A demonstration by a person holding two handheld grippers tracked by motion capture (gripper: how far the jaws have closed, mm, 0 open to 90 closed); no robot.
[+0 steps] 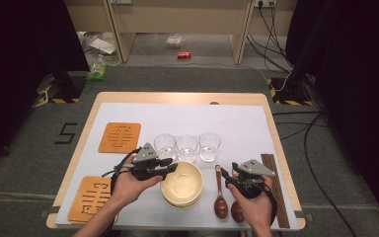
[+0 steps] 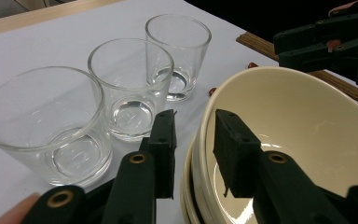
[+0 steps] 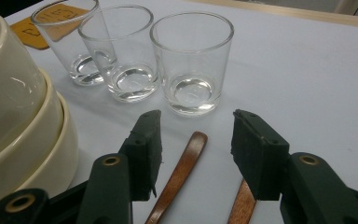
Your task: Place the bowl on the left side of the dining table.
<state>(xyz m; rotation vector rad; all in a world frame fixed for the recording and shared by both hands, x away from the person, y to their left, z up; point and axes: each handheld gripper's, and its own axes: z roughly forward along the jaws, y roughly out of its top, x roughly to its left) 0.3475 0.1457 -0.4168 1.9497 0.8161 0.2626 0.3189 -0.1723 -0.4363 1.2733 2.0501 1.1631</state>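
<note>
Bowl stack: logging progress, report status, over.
Left gripper astride top bowl's rim, not clamped. Right gripper open over two wooden spoons. Three glasses close behind the bowls.

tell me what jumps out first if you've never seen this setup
The stack of cream bowls near the table's front edge, with the left gripper straddling the top bowl's rim, one finger inside and one outside. Behind it stand three clear glasses in a row. The right gripper hovers open over wooden spoons.
</note>
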